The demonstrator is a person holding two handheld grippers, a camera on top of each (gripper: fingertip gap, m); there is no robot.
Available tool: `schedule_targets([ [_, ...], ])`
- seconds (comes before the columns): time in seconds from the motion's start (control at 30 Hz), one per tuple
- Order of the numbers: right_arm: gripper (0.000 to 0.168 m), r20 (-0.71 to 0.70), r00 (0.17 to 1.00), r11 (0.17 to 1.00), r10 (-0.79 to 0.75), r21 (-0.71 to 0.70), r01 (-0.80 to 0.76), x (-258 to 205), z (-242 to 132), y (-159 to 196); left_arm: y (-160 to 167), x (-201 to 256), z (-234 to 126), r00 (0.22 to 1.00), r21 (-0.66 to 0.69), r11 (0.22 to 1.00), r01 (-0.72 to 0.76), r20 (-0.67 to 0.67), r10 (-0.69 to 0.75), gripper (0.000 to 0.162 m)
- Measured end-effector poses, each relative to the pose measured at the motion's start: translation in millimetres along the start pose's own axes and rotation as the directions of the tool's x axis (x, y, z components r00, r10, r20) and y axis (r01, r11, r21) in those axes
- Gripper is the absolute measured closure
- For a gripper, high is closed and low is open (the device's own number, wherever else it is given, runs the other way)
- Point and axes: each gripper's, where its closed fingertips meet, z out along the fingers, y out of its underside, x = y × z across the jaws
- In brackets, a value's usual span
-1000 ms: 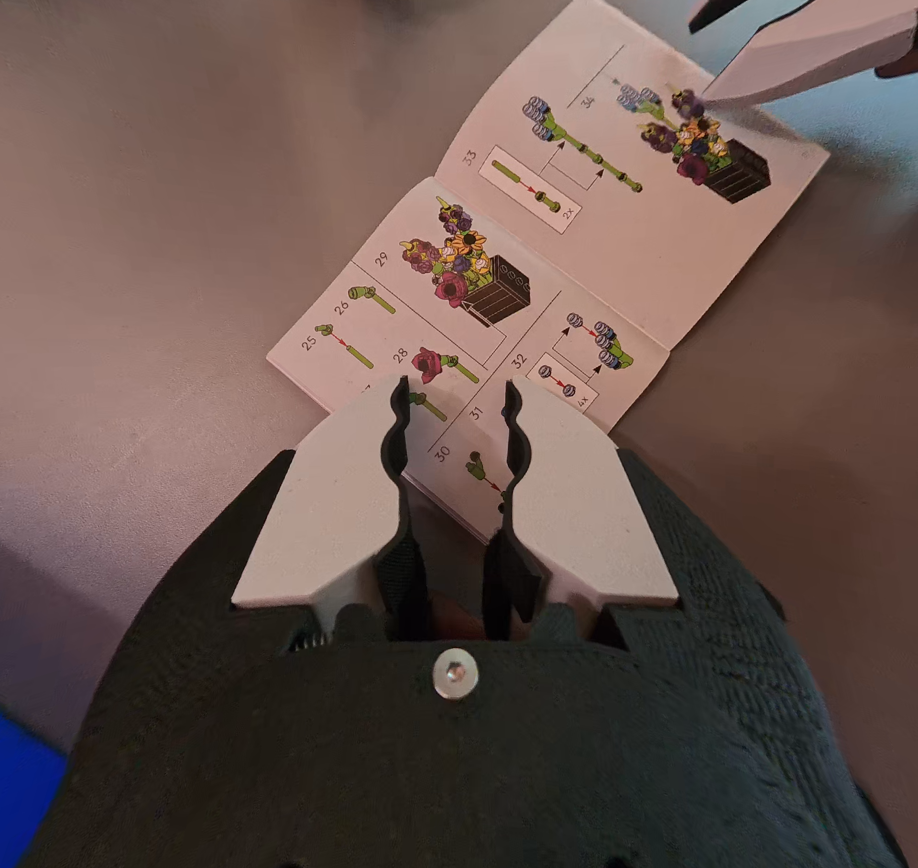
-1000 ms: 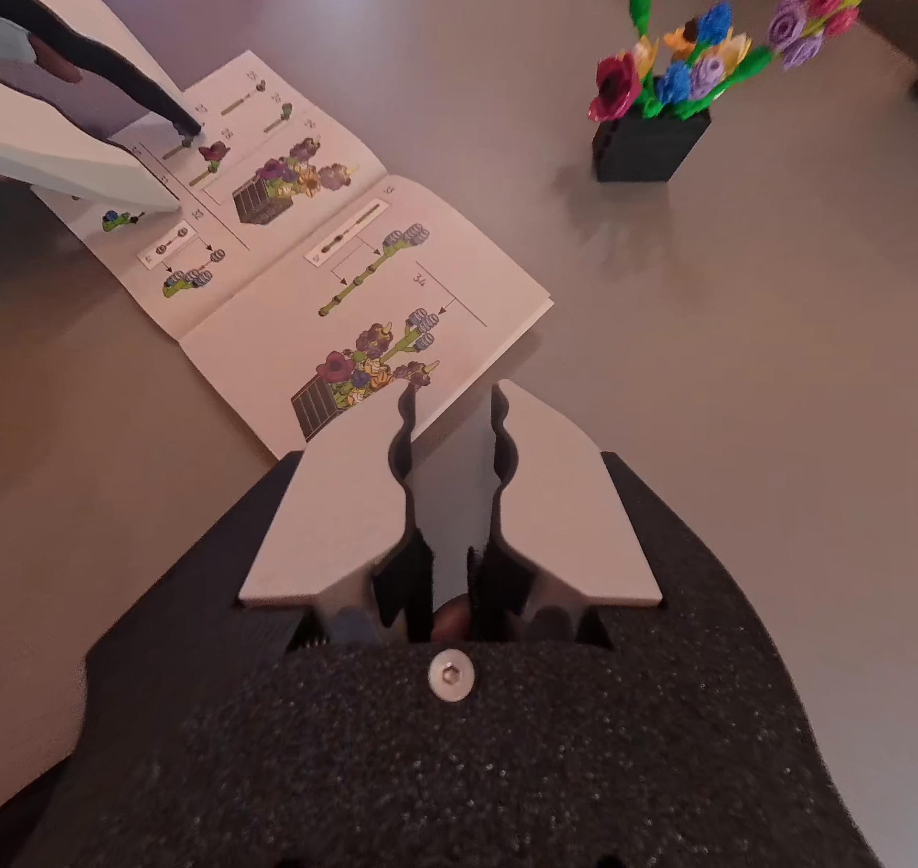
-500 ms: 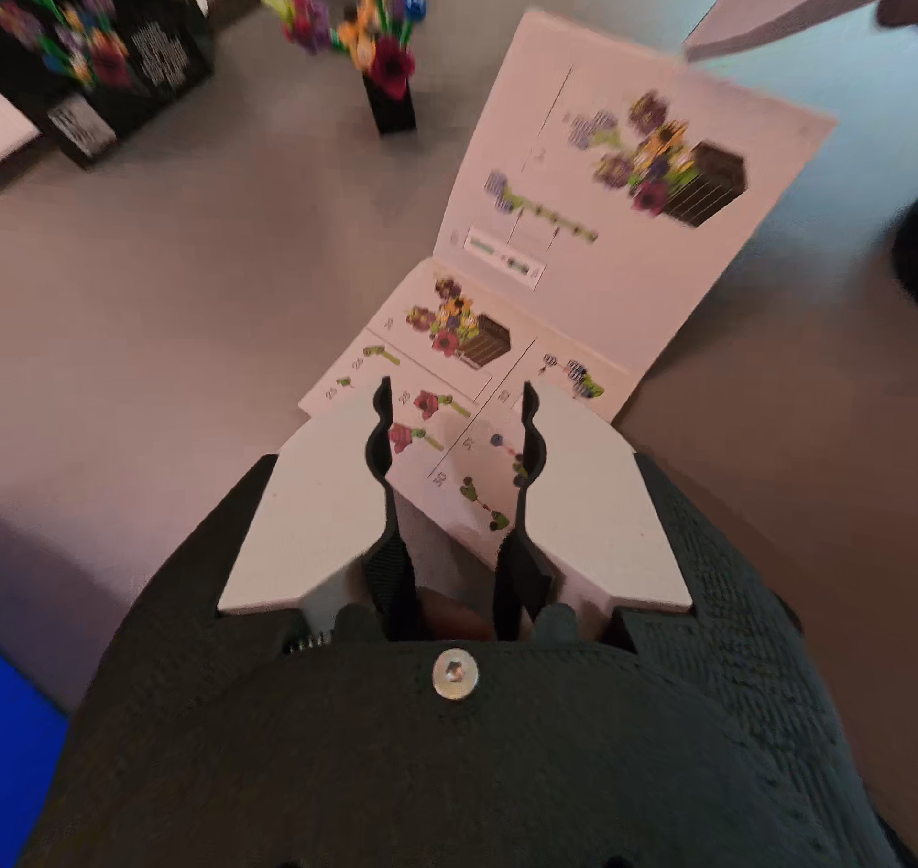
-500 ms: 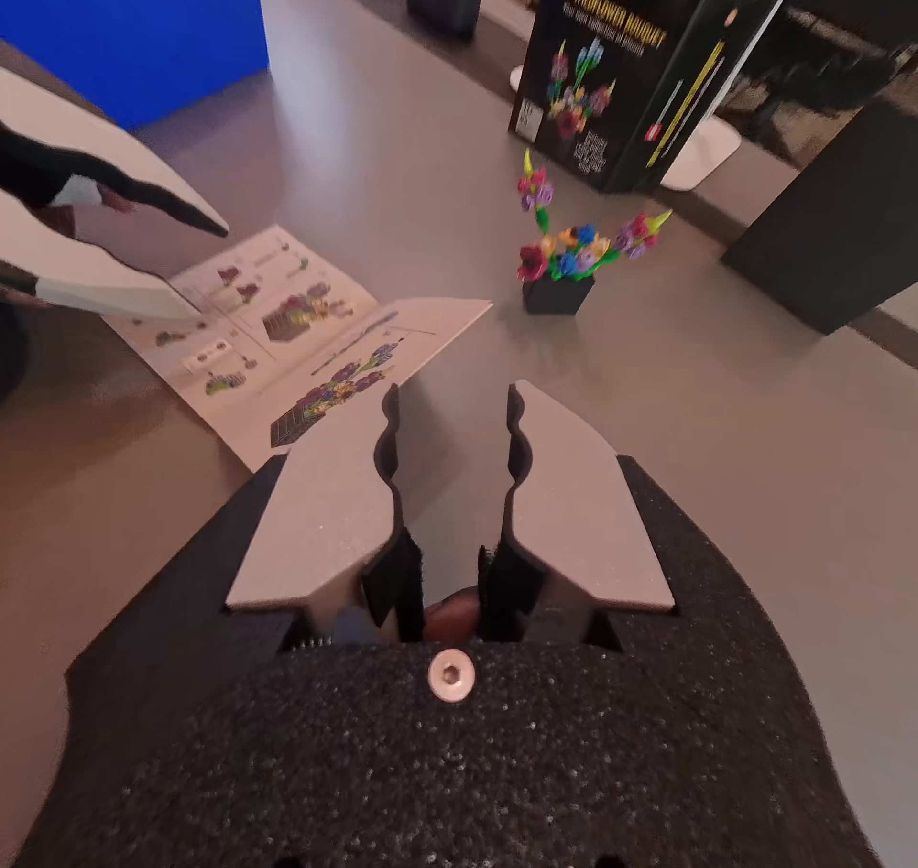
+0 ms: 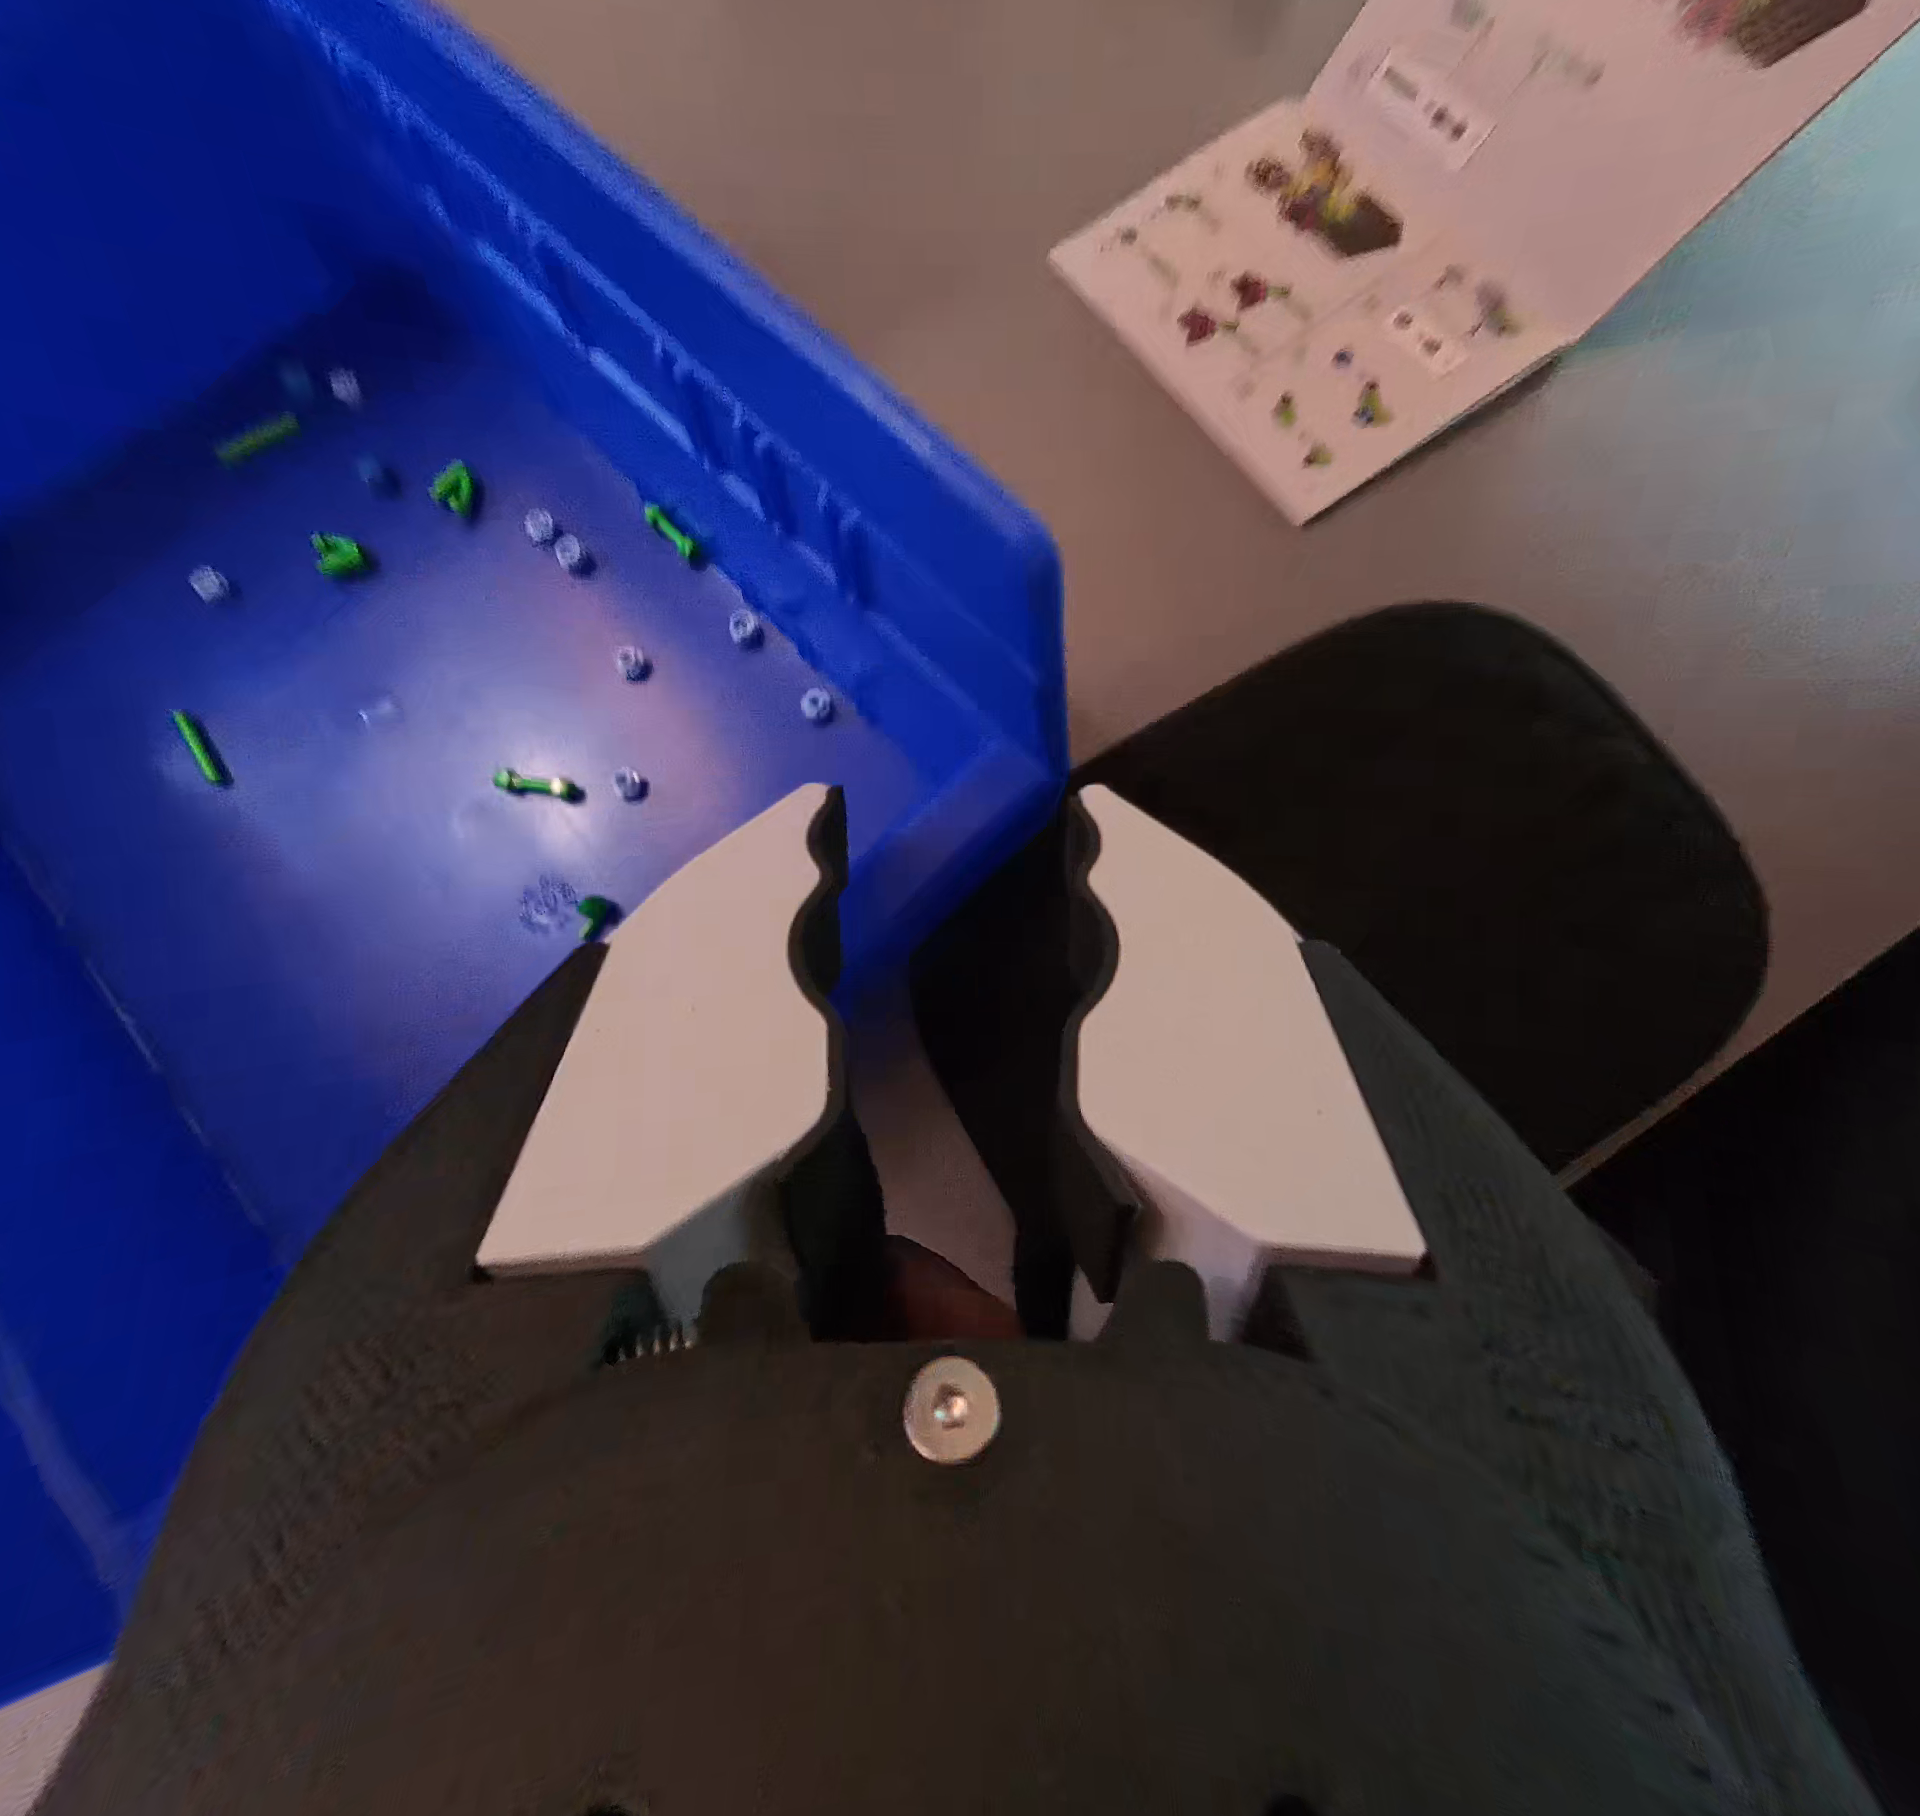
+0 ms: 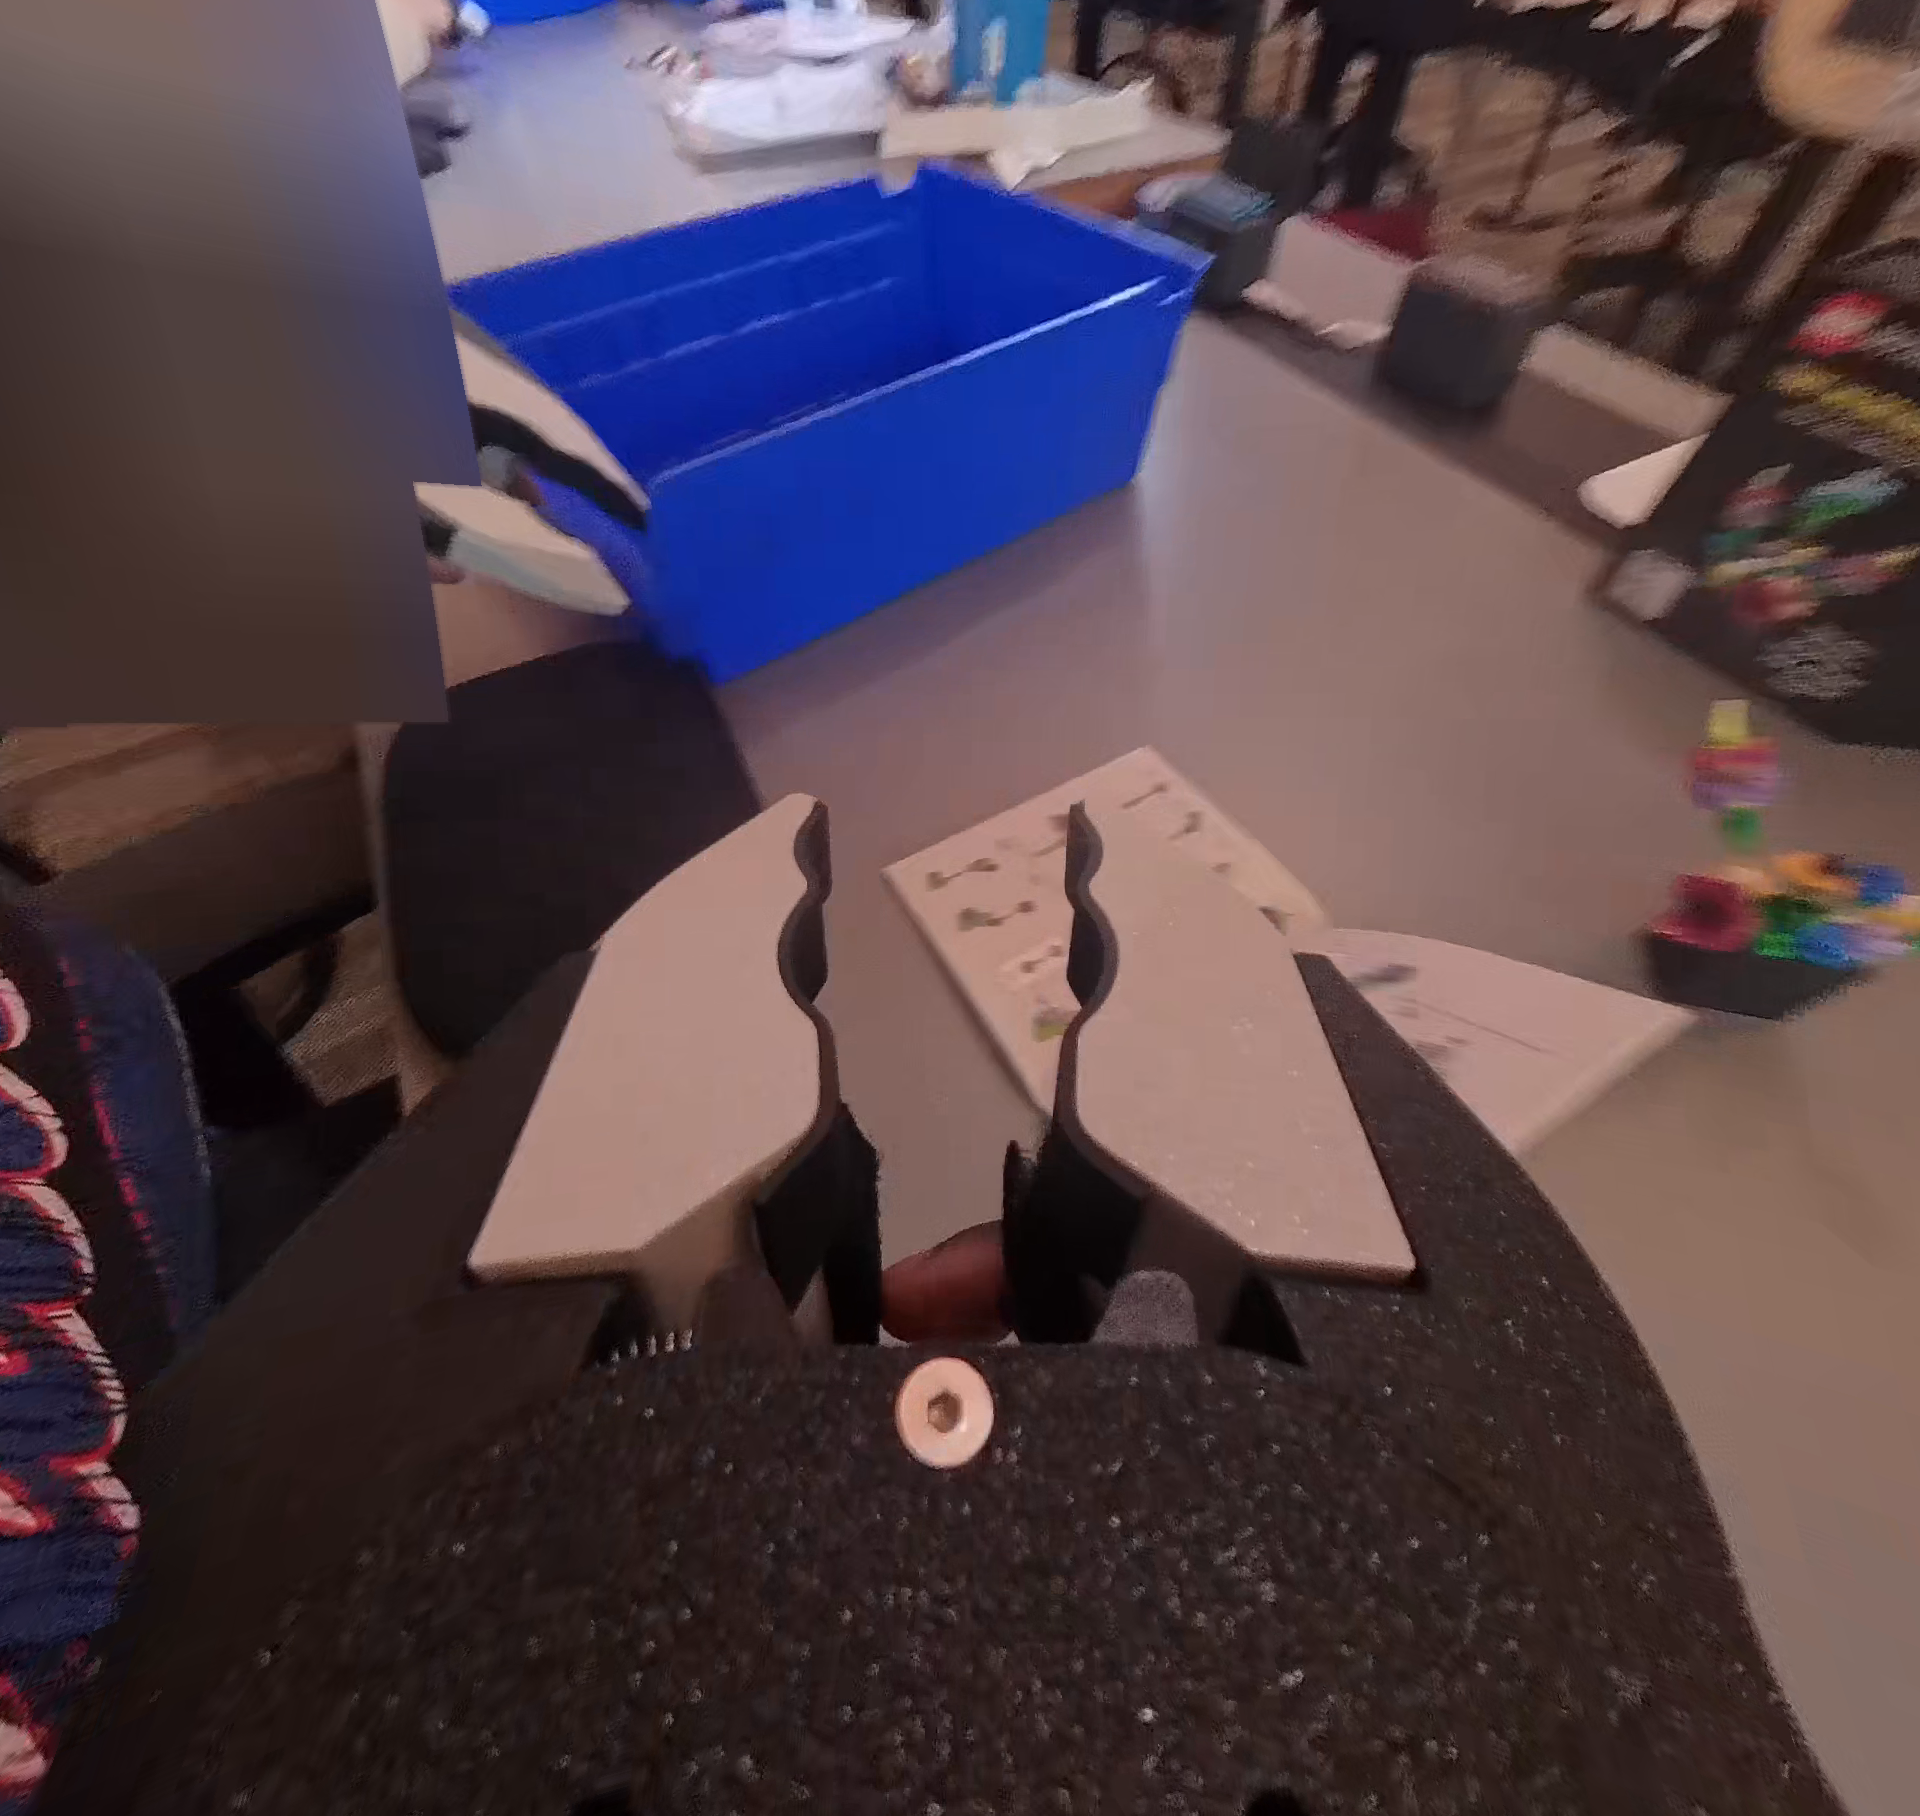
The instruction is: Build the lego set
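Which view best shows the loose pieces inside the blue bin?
The left wrist view: it looks down into the blue bin, showing the loose pieces scattered on its floor. The right wrist view shows the bin from the side; its walls hide the pieces.

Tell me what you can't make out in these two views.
- Left wrist view: instruction booklet drawings smeared by motion blur; small pale pieces in the blue bin too small to identify.
- Right wrist view: bin's floor hidden by its wall; flower model blurred; left gripper partly behind a mosaic patch.
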Motion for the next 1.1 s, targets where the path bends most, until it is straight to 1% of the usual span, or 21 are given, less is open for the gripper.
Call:
schedule_targets([
  [0.07,0.124,0.046,0.999,0.996,0.001,-0.089,0.003,-15.7,23.9,21.6,6.4,1.1,8.5,1.0,0.01,1.0,0.009,-0.013,-0.009,0.137],
  [0.17,0.122,0.085,0.996,0.971,0.013,-0.238,0.007,-26.1,49.0,61.4,-6.9,10.0,19.0,0.999,0.078,0.997,-0.01,-0.033,0.013,0.148],
  [0.2,0.122,0.081,0.996,0.965,0.026,-0.261,-0.004,-25.1,52.9,70.3,-11.7,14.8,23.0,0.998,0.09,0.996,-0.009,-0.055,0.014,0.154],
  [0.23,0.122,0.074,0.996,0.963,0.044,-0.27,-0.023,-23.1,54.7,76.2,-16.1,19.4,27.4,0.997,0.097,0.995,-0.002,-0.076,0.009,0.157],
  [0.33,0.123,0.061,0.992,0.962,0.107,-0.26,-0.088,-17.6,52.7,82.4,-28.3,30.7,40.9,0.993,0.125,0.992,-0.005,-0.12,0.02,0.153],
  [0.37,0.123,0.055,0.992,0.962,0.117,-0.255,-0.1,-15.6,50.9,83.3,-32.2,34.6,44.7,0.99,0.126,0.992,0.0,-0.138,0.018,0.148],
  [0.4,0.123,0.053,0.991,0.962,0.124,-0.252,-0.107,-13.9,49.1,84.1,-35.3,40.3,46.8,0.985,0.117,0.993,-0.001,-0.17,0.021,0.14],
  [0.47,0.123,0.065,0.989,0.963,0.135,-0.242,-0.115,-13.6,44.9,83.3,-41.4,44.2,41.1,0.976,0.093,0.995,-0.031,-0.211,0.05,0.132],
  [0.5,0.123,0.075,0.988,0.966,0.138,-0.229,-0.118,-14.3,42.8,81.3,-46.5,34.7,33.8,0.98,0.088,0.995,-0.055,-0.184,0.071,0.13],
  [0.53,0.123,0.086,0.986,0.969,0.142,-0.213,-0.121,-15.1,40.8,78.8,-52.8,17.5,24.7,0.987,0.077,0.994,-0.082,-0.131,0.092,0.129],
  [0.6,0.123,0.108,0.983,0.975,0.147,-0.184,-0.126,-16.9,37.7,74.1,-64.3,-31.6,5.9,0.99,0.004,0.99,-0.14,0.013,0.14,0.13],
  [0.63,0.123,0.117,0.982,0.977,0.146,-0.171,-0.125,-17.6,36.6,72.1,-67.9,-58.1,-0.8,0.983,-0.064,0.984,-0.166,0.074,0.17,0.13],
  [0.67,0.123,0.124,0.982,0.98,0.139,-0.162,-0.119,-17.9,35.9,70.6,-69.7,-82.2,-3.4,0.974,-0.14,0.973,-0.183,0.107,0.199,0.129],
  [0.73,0.123,0.118,0.986,0.983,0.121,-0.152,-0.102,-15.9,35.0,69.3,-61.5,-124.4,5.1,0.974,-0.309,0.937,-0.161,0.101,0.201,0.129],
  [0.77,0.123,0.112,0.987,0.984,0.114,-0.148,-0.097,-14.4,34.6,68.7,-52.1,-139.1,14.0,0.985,-0.39,0.913,-0.118,0.069,0.157,0.129],
  [0.83,0.123,0.108,0.988,0.986,0.106,-0.137,-0.091,-12.6,32.7,66.6,-33.9,-152.9,33.0,1.0,-0.503,0.864,-0.025,-0.005,0.027,0.132],
  [0.87,0.123,0.103,0.99,0.988,0.101,-0.13,-0.087,-10.9,31.0,65.5,-25.5,-156.9,40.4,1.0,-0.544,0.839,-0.006,-0.026,-0.01,0.132],
  [0.97,0.123,0.071,0.993,0.99,0.091,-0.111,-0.083,-1.6,21.1,62.3,2.2,-177.6,52.8,1.0,-0.661,0.751,0.007,0.027,0.014,0.13],
  [1.03,0.124,0.043,0.995,0.992,0.091,-0.096,-0.086,6.8,12.2,60.5,16.1,-176.4,53.7,1.0,-0.733,0.68,0.017,0.024,0.001,0.127],
  [1.1,0.126,0.02,0.995,0.992,0.098,-0.08,-0.096,14.5,3.8,59.3,14.0,-167.9,61.2,1.0,-0.731,0.682,-0.01,-0.01,0.004,0.127],
])
